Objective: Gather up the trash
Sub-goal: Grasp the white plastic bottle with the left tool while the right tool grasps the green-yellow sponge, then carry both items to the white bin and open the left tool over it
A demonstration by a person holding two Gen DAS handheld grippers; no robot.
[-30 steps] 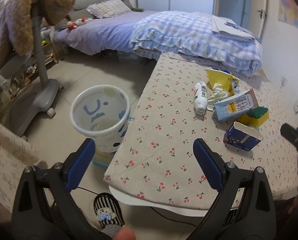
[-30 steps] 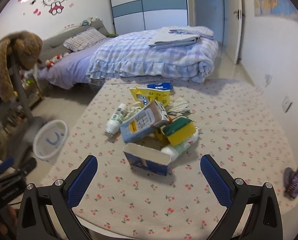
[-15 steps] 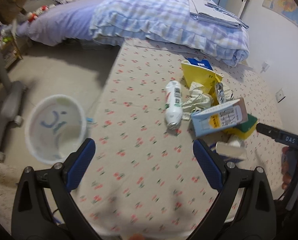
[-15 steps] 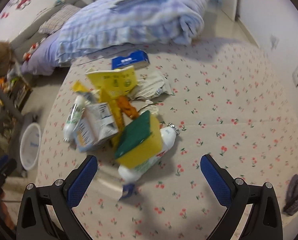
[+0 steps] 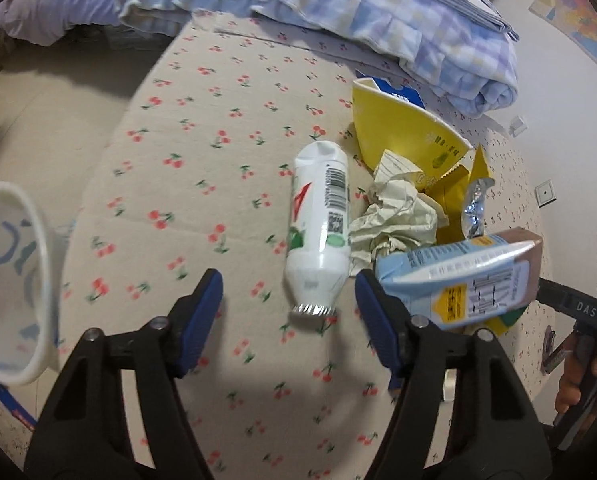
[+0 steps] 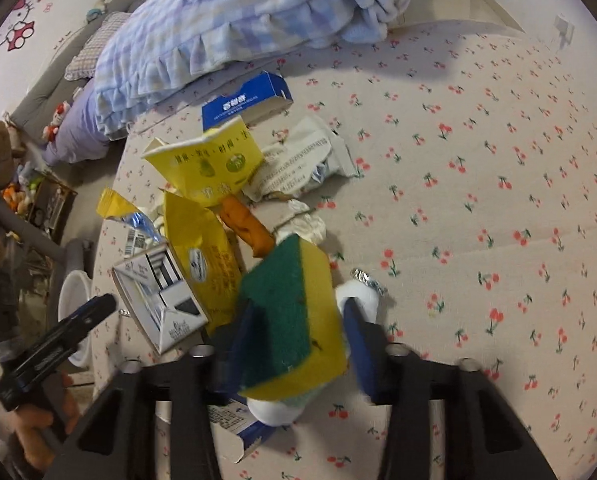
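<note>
Both grippers have dropped toward the trash on the cherry-print counter (image 5: pixel 202 128). Left gripper (image 5: pixel 288 302) has its jaws partly open and empty, the white bottle (image 5: pixel 318 220) lying just ahead between them. Right gripper (image 6: pixel 294 340) has its jaws drawn in around the yellow-green sponge (image 6: pixel 290 320), seemingly touching it, though blur hides the contact. A white bin (image 5: pixel 10 280) sits left of the left jaws.

Dim, fisheye-warped, perhaps slightly motion-blurred.
</note>
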